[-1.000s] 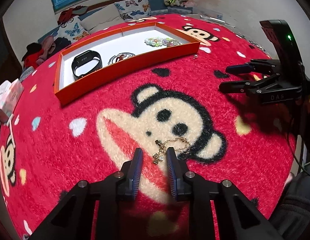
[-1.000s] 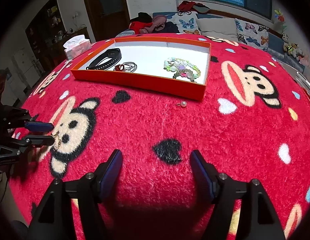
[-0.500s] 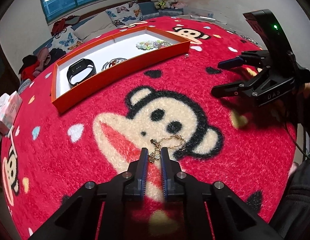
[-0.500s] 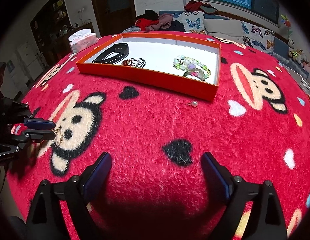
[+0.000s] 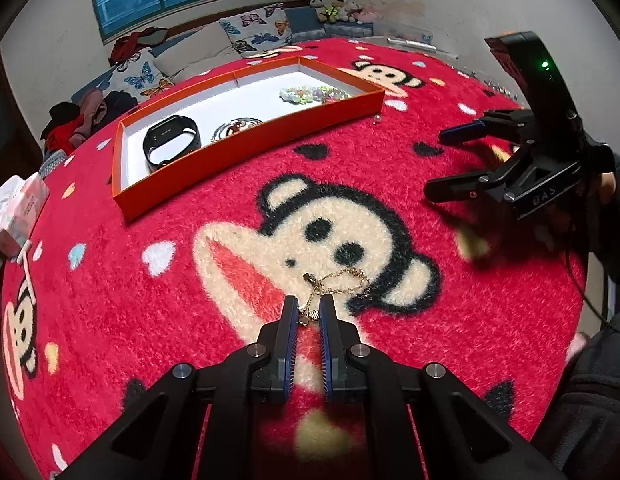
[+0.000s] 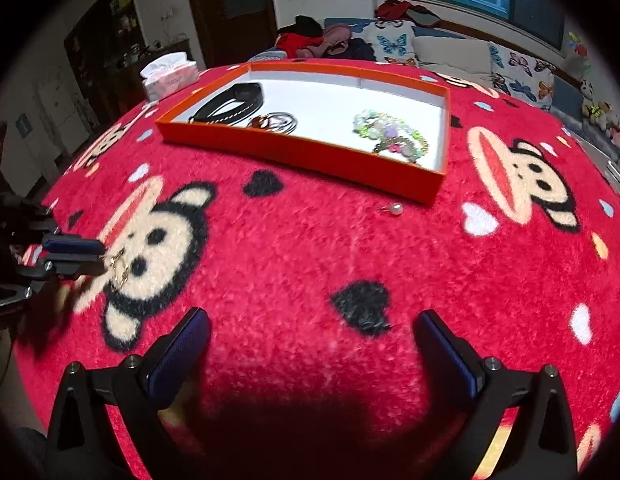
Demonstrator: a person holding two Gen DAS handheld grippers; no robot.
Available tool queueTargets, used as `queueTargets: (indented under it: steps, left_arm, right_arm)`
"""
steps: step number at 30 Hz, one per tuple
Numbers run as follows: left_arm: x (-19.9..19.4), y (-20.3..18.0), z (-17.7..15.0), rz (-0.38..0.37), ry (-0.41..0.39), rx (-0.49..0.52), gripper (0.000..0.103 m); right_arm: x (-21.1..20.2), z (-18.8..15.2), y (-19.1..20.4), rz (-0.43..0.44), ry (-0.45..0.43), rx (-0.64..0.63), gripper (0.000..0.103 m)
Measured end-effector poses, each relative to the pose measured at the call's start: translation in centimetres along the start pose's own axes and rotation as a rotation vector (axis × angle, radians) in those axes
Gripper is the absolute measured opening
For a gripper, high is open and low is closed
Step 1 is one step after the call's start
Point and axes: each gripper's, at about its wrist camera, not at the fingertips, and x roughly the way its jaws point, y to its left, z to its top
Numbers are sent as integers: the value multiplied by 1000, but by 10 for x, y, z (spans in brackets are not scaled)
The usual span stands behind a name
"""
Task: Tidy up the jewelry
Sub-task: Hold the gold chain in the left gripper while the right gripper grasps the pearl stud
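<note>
Pinching the charm end of a thin gold chain bracelet point(image 5: 337, 285), the left tongs point(image 5: 309, 312) are closed down narrow on it; the rest of the chain trails forward over the cream face of a cartoon monkey printed on the red plush blanket point(image 5: 214, 208) that covers the surface. The right tongs point(image 6: 312, 330) have just been opening and now stand spread wide with nothing between them, hovering over the blanket near a black heart print point(image 6: 362, 306). Farther back lies a shallow orange cardboard tray with a white floor point(image 6: 306, 150). Inside it are a black fitness band point(image 6: 230, 102) at its left end, a coiled silver bangle with a reddish piece point(image 6: 275, 121) beside that, and a pastel beaded bracelet point(image 6: 390, 136) toward the right end. A small pearl stud earring point(image 6: 395, 209) rests on the blanket just in front of the tray's right corner. A white tissue box point(image 6: 170, 74) sits beyond the tray's left end.
</note>
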Motion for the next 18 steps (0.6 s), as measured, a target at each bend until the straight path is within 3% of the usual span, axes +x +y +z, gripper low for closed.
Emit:
queueTargets:
  steps: [9,14,18]
  left_arm:
    - [-17,6,8,-3,-37,-40,10]
    - [-21,11,13,-4,-48,-62,10]
    - [-22,13,14,-3,-50,-71,10]
  right_arm:
    - [1,17,-23,-24,-17,46,103]
    - [10,31,-33,-16,-10,64,89]
    - [17,37,-36,-8,0,56,70]
